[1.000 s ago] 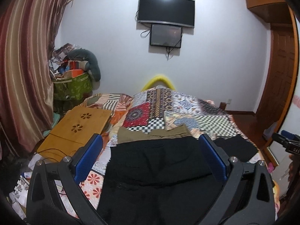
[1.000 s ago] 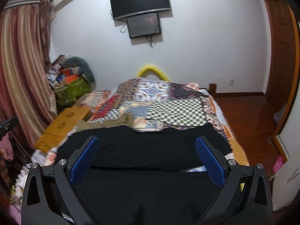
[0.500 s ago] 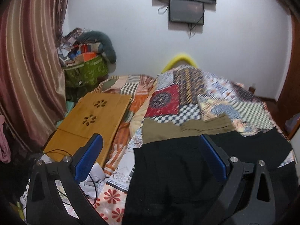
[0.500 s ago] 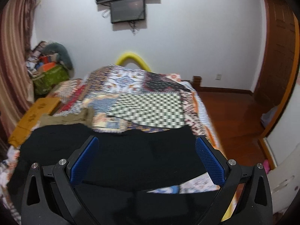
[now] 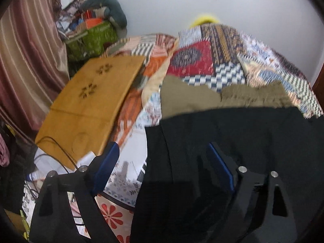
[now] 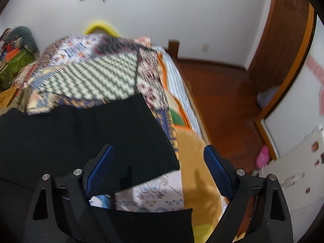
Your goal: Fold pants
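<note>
Black pants [image 5: 232, 133] lie flat across the near part of the bed, over the patchwork quilt [image 5: 202, 60]. An olive garment [image 5: 202, 99] lies just beyond their far edge. My left gripper [image 5: 164, 168] is open and empty, hovering over the pants' left edge. In the right wrist view the black pants [image 6: 81, 131] fill the left side, with their right end near the bed's right side. My right gripper [image 6: 160, 168] is open and empty above that end. Both views are blurred.
A wooden lap tray [image 5: 91, 101] lies on the bed's left side, with cables below it. A striped curtain [image 5: 26, 60] and a pile of bags [image 5: 91, 32] stand at the left. Wooden floor [image 6: 222, 101] and a door [image 6: 283, 30] are to the right of the bed.
Both grippers have tilted down and moved apart: the left swung toward the pants' left edge, the right toward their right end. Both stay open, a little narrower than before.
</note>
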### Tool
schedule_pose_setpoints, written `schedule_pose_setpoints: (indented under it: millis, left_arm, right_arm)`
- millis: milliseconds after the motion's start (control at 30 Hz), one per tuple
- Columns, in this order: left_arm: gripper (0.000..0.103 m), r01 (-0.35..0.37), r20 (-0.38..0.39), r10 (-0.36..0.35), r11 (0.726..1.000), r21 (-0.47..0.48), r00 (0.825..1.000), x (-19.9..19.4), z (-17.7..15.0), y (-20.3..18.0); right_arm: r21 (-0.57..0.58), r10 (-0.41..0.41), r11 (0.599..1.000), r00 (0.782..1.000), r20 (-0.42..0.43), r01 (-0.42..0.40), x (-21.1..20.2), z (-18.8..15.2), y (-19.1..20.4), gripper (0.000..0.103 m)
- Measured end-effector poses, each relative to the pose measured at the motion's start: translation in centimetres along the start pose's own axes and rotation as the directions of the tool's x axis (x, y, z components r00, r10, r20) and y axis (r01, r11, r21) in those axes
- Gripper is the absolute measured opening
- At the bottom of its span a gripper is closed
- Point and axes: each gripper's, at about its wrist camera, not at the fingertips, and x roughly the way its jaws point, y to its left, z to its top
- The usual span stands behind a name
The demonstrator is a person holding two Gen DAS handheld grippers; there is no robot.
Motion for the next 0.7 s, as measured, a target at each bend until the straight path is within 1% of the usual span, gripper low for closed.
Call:
schedule_pose_setpoints:
  millis: [33,100,167,200,233,300,333,367,400,433,467,500,533,600,633,667,700]
  left_arm:
    - [0.088,-0.003,-0.009,0.003,1.000,-0.001,1.000,0.4,-0.2,0.0]
    - [0.088,-0.004,-0.032,0.004,1.000,-0.005,0.999,1.2,-0.7,0.1]
    - [0.088,-0.002,-0.047,0.001,1.000,-0.011,0.999,1.8,-1.0,0.2]
    - [0.087,0.003,-0.056,-0.004,1.000,-0.015,0.998,2.0,-1.1,0.3]
    - [0.086,0.010,-0.066,-0.012,1.000,-0.018,0.998,2.2,-1.2,0.3]
    - [0.079,0.029,-0.081,-0.030,0.999,-0.024,0.996,2.6,-1.3,0.3]
    - [0.076,0.040,-0.086,-0.042,0.999,-0.027,0.995,2.7,-1.4,0.3]
    - [0.071,0.051,-0.091,-0.054,0.998,-0.031,0.994,2.8,-1.4,0.2]
    - [0.062,0.067,-0.096,-0.070,0.997,-0.034,0.993,2.9,-1.5,0.1]
    - [0.056,0.087,-0.102,-0.090,0.996,-0.037,0.991,3.0,-1.5,0.0]
    - [0.039,0.106,-0.104,-0.109,0.994,-0.038,0.989,3.0,-1.5,-0.1]
    - [0.031,0.128,-0.105,-0.132,0.991,-0.042,0.986,2.9,-1.6,-0.2]
    - [0.030,0.121,-0.100,-0.125,0.992,-0.043,0.987,2.8,-1.5,-0.3]
    - [0.024,0.113,-0.088,-0.116,0.993,-0.034,0.989,2.6,-1.5,-0.5]
    - [0.018,0.108,-0.082,-0.111,0.993,-0.036,0.990,2.4,-1.4,-0.5]
    - [0.011,0.093,-0.080,-0.096,0.995,-0.037,0.992,2.3,-1.3,-0.3]
    - [0.010,0.101,-0.083,-0.105,0.994,-0.045,0.991,2.3,-1.1,-0.1]
  right_arm:
    - [0.008,0.007,1.000,1.000,-0.018,-0.007,0.6,-0.3,-0.3,0.078]
    - [0.023,0.018,1.000,0.999,-0.037,-0.017,1.6,-0.7,-0.7,0.076]
    - [0.037,0.030,0.999,0.998,-0.057,-0.028,2.5,-0.9,-0.9,0.075]
    - [0.043,0.040,0.998,0.996,-0.074,-0.037,2.9,-1.0,-1.0,0.072]
    - [0.045,0.050,0.998,0.996,-0.080,-0.047,3.5,-1.1,-1.0,0.066]
    - [0.059,0.079,0.995,0.993,-0.088,-0.074,3.9,-1.1,-0.9,0.060]
    - [0.065,0.084,0.995,0.993,-0.085,-0.079,3.9,-1.1,-0.8,0.060]
    - [0.071,0.085,0.994,0.993,-0.082,-0.079,4.0,-1.1,-0.8,0.059]
    - [0.077,0.089,0.994,0.993,-0.079,-0.083,3.9,-1.1,-0.9,0.055]
    - [0.080,0.087,0.994,0.993,-0.075,-0.081,3.9,-1.1,-0.8,0.049]
    - [0.079,0.081,0.994,0.994,-0.069,-0.075,3.9,-1.1,-0.8,0.046]
    - [0.073,0.064,0.996,0.996,-0.059,-0.059,3.6,-1.1,-0.8,0.037]
    - [0.065,0.039,0.997,0.998,-0.042,-0.037,3.2,-1.2,-0.8,0.024]
    - [0.061,0.041,0.997,0.999,-0.022,-0.040,2.8,-1.2,-0.8,0.015]
    - [0.060,0.046,0.997,0.999,-0.014,-0.045,2.6,-1.3,-0.8,0.013]
    - [0.055,0.044,0.998,0.999,-0.008,-0.044,2.4,-1.4,-0.8,0.011]
    - [0.047,0.039,0.998,0.999,-0.001,-0.039,2.1,-1.5,-0.7,0.010]
